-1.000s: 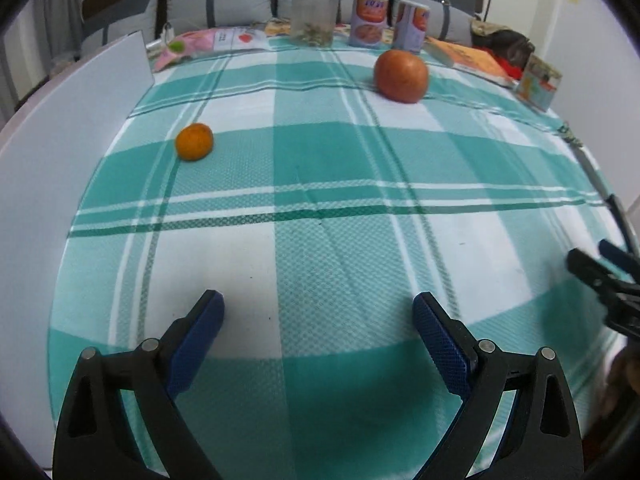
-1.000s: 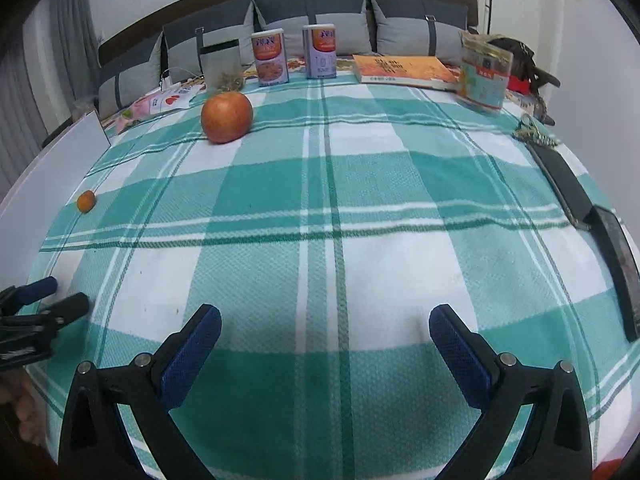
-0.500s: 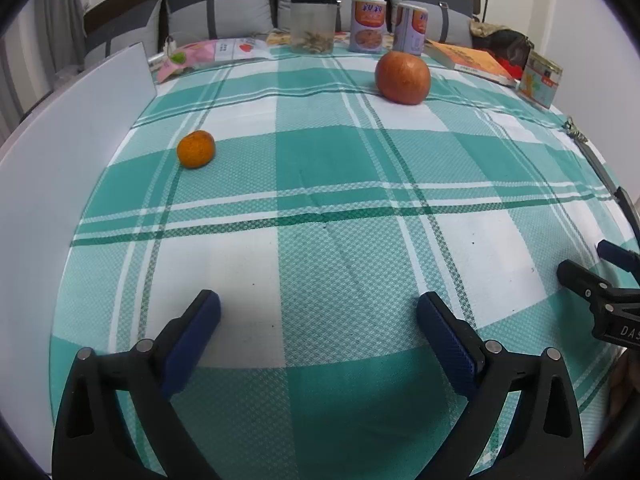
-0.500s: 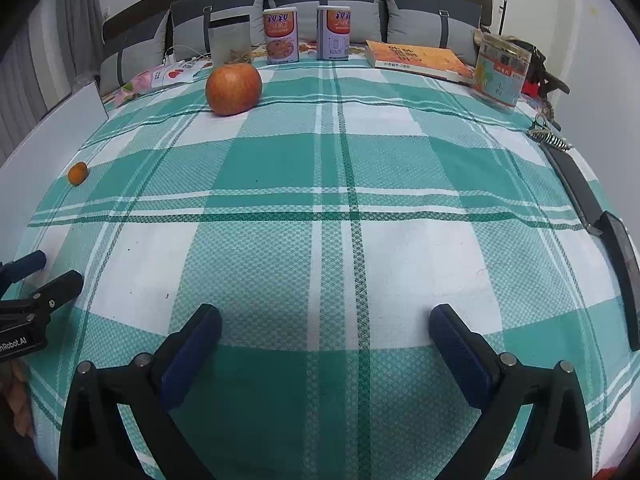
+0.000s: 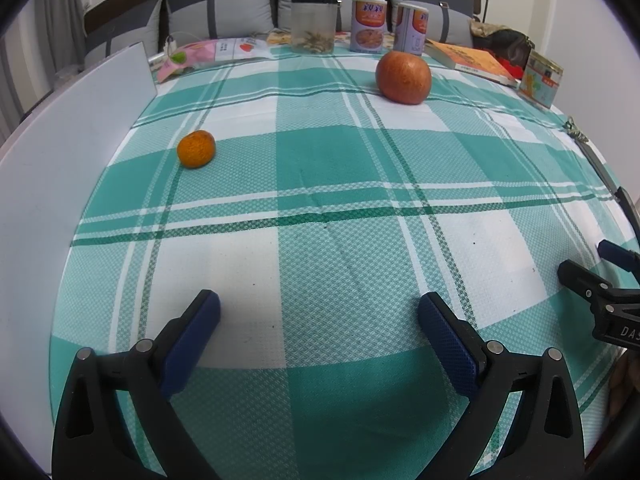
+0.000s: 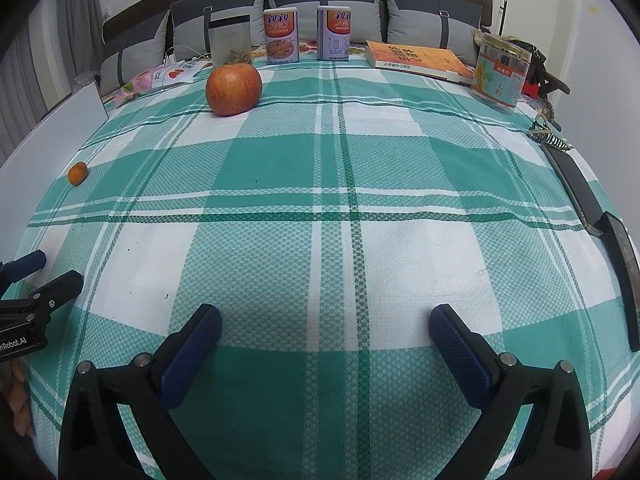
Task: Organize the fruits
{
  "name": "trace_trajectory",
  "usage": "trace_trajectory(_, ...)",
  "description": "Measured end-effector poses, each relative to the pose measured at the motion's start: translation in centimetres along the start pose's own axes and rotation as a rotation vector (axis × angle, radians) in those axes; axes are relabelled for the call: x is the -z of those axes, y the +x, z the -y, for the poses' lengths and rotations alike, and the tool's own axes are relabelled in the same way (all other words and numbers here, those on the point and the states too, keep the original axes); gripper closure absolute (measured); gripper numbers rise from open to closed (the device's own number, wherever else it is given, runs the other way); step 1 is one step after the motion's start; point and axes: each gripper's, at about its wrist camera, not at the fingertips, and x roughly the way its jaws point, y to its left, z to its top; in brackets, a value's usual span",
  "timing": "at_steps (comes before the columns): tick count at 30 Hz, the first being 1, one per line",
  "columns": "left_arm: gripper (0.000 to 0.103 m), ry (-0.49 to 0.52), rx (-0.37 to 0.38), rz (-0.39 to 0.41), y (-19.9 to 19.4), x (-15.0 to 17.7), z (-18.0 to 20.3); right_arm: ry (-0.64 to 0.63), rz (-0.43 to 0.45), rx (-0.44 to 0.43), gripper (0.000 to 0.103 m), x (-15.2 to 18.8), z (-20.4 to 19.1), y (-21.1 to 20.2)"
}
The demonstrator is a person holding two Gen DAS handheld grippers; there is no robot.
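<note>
Left hand-held gripper (image 5: 319, 308): jaws spread wide, nothing between them, hovering over the near part of the surface (image 5: 320, 248) (green-and-white plaid cloth on it). Right hand-held gripper (image 6: 325, 320): same state, wide open and empty, also over the near part. Each one shows at the side edge of the other's view, so they sit side by side, apart.

Fruit:
- Apple (image 6: 233, 89), red-orange, stands on the cloth toward the far edge, left of centre in the right wrist view. Just in front of the row of containers, not touching any that I can see.
- Tangerine (image 5: 196, 148), small and orange, lies near the left edge, close to the white board (image 5: 60, 184) that stands upright along that edge. Well apart from the apple and from both grippers.

Along the far edge: a clear jar (image 5: 313, 24) with a dark lid and something brownish at the bottom, then two printed cans (image 6: 281, 36) standing upright side by side. An orange book (image 6: 416, 60) lies flat toward the far right corner, with a labelled tin (image 6: 502, 78) just beside it. Pink printed packets (image 5: 208, 50) lie at the far left corner. A long dark flat object (image 6: 576, 188) runs along the right edge (cannot tell what it is). Grey cushions (image 6: 320, 0) behind the far edge.
</note>
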Motion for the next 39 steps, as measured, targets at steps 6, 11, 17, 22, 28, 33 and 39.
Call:
trace_trajectory(6, 0.003, 0.0, 0.0, 0.0, 0.0, 0.0, 0.0, 0.0, 0.0, -0.001, 0.0, 0.0, 0.0, 0.0)
trace_trajectory(11, 0.003, 0.0, 0.0, 0.0, 0.0, 0.0, 0.0, 0.0, 0.0, -0.001, 0.0, 0.0, 0.0, 0.0)
trace_trajectory(17, 0.002, 0.0, -0.001, 0.0, 0.0, 0.0, 0.0, -0.001, 0.0, -0.001, 0.0, 0.0, 0.0, 0.0)
trace_trajectory(22, 0.003, -0.003, 0.004, 0.0, 0.0, 0.0, -0.1, -0.001, 0.0, -0.002, 0.0, 0.0, 0.1, 0.0)
trace_trajectory(28, 0.004, -0.161, 0.142, 0.044, -0.7, -1.3, -5.0, -0.001, 0.0, -0.001, 0.0, 0.0, 0.1, 0.0)
trace_trajectory(33, 0.006, -0.179, 0.029, 0.019, 2.8, -6.6, -9.6, -0.001, -0.002, -0.004, 0.0, 0.0, 0.1, 0.1)
trace_trajectory(39, 0.04, -0.083, -0.038, 0.011, 5.5, -8.3, -9.4, -0.001, -0.002, -0.005, 0.0, -0.1, 0.0, 0.1)
